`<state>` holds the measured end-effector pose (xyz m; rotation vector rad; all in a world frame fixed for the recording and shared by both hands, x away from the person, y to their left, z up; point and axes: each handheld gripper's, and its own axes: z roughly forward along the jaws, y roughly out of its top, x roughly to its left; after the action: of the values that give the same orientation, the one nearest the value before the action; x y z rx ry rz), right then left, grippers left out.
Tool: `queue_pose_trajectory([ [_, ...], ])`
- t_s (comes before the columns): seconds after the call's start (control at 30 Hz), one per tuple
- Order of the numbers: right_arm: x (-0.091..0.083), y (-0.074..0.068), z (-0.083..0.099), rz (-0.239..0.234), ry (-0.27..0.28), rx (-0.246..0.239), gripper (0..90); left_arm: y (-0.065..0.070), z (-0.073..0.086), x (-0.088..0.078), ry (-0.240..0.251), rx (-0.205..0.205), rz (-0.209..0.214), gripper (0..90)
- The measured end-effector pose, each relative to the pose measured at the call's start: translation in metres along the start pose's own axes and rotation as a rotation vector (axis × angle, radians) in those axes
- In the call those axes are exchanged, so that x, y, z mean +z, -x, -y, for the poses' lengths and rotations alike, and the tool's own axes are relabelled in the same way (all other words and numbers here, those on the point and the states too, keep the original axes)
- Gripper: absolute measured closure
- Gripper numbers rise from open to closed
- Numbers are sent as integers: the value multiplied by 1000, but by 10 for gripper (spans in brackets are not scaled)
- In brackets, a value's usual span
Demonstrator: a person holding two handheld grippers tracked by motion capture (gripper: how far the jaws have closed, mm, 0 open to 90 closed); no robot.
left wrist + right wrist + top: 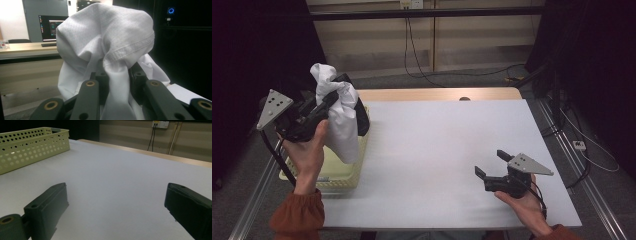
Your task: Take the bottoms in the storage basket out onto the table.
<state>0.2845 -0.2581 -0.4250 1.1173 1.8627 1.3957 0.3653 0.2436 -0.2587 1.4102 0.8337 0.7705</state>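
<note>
1. The left tongs (331, 102) are clamped on a white cloth (339, 120), holding it up above the pale yellow perforated basket (343, 176) at the tabletop's (437, 145) left edge.
2. The cloth bunches over the jaws and hangs down.
3. The right tongs (492, 162) rest low near the front right, jaws spread wide, gripping nothing.

white table (437, 145), perforated basket (343, 176) at left
</note>
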Motion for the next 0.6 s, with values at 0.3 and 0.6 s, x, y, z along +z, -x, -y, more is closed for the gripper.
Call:
queue_pose_trajectory([
  [0.3,0,0,0,0,2,2,49,9,-2,5,-3,5,18,745],
  [0.6,0,0,0,0,2,0,49,18,-3,9,-7,17,40,745],
])
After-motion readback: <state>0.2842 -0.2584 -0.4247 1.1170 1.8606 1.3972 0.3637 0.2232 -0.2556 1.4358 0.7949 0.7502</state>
